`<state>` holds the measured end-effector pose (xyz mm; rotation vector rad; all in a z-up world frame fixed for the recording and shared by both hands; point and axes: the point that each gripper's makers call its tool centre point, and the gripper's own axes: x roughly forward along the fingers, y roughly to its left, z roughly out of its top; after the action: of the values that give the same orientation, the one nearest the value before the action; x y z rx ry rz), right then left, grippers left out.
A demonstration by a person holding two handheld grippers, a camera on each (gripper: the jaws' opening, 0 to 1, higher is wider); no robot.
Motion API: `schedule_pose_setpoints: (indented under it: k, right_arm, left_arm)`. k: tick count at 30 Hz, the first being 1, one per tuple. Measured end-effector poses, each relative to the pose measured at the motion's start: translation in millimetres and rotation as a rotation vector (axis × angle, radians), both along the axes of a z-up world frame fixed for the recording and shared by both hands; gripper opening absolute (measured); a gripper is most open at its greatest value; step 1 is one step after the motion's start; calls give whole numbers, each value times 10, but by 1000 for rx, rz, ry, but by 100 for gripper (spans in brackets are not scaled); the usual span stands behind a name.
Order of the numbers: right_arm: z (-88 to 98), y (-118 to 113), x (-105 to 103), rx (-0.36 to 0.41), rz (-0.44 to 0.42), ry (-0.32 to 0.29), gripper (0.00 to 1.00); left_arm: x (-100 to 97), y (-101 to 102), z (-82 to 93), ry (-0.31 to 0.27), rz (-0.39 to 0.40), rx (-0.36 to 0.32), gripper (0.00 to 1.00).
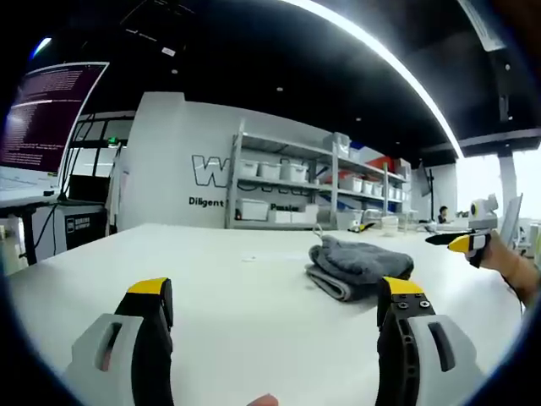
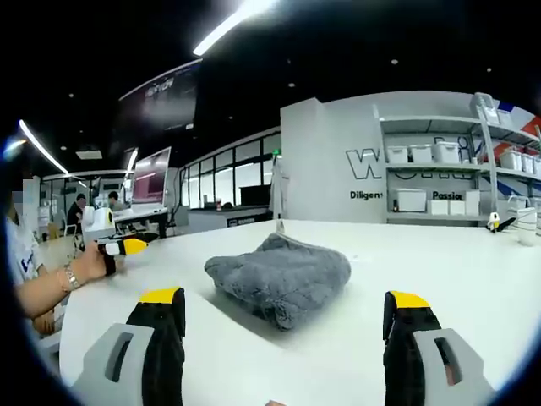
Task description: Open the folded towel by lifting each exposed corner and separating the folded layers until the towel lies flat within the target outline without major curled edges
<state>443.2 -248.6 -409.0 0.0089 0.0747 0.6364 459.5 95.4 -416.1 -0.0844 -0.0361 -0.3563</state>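
A grey towel lies folded in a thick bundle on the white table, ahead and to the right of my left gripper. That gripper is open, its yellow-tipped jaws wide apart with nothing between them. In the right gripper view the towel lies just beyond my right gripper, which is also open and empty. The right gripper comes into the left gripper view from the right, beyond the towel and held by a hand. The left gripper shows at the left of the right gripper view, hand-held, left of the towel.
Metal shelves with white bins stand against the lettered wall behind the table. A lit monitor stands at the left. Small yellow-and-black tools and cups sit at the table's far edge. A seated person is far off.
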Motion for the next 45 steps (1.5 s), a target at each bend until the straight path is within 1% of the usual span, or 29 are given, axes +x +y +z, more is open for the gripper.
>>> schedule_pose_setpoints:
  k: [1, 5, 15, 24, 25, 27, 29, 30, 31, 32, 33, 34, 35, 36, 38, 41, 42, 43, 45]
  right_arm:
    - [0, -1, 2, -3, -1, -2, 99]
    - [-35, 23, -30, -9, 2, 7, 99]
    - [-60, 53, -81, -22, 5, 4, 99]
    - [-100, 127, -141, -78, 11, -16, 99]
    - [-105, 128, -143, -82, 11, -15, 99]
    - [-135, 124, -165, -82, 10, 8, 99]
    - [-114, 133, -195, -82, 14, -4, 99]
    - [-103, 136, -200, -81, 13, -10, 99]
    - [-107, 144, -207, -86, 11, -12, 99]
    - [-118, 148, -212, -96, 8, -13, 99]
    - [-127, 150, -215, -110, 3, -17, 99]
    - [-131, 150, -219, -122, -1, -20, 99]
    - [-123, 137, -164, -140, -5, -29, 99]
    - [-122, 137, -153, -159, -9, -37, 99]
    - [-118, 151, -162, -175, -11, -46, 99]
    - [-95, 140, -6, -240, -29, -67, 99]
    - [-91, 157, 9, -251, -30, -72, 99]
    - [-68, 202, 57, -276, -21, -89, 99]
    - [-48, 282, 100, -291, -17, -96, 98]
  left_arm:
    - [-39, -24, -6, 0, 0, -1, 99]
    - [-67, -45, -2, -4, -7, -5, 99]
    - [-102, -62, -5, -1, -10, -3, 99]
    - [-125, -82, -7, 0, -18, -6, 99]
    - [-126, -83, -8, 0, -18, -5, 99]
    - [-131, -82, -10, 1, -17, -3, 99]
    - [-130, -79, -10, 1, -15, -2, 99]
    - [-162, -258, -40, 18, -120, -3, 99]
    - [-109, -191, -29, 13, -84, -3, 99]
    - [-108, -172, 78, -39, -73, 11, 99]
    - [-163, -189, 85, -31, -76, 8, 99]
    - [-145, -151, -63, 47, -45, -47, 99]
    - [-115, -155, -49, 21, -64, -14, 99]
    - [-100, -165, -44, 13, -71, -3, 99]
    - [-77, -162, -50, 18, -72, -5, 99]
    - [-7, -144, -33, 11, -68, -2, 99]
    - [-19, -154, -17, -1, -69, 8, 99]
    - [-32, -166, -30, 5, -68, 15, 99]
    - [-24, -167, -23, 2, -67, 23, 99]
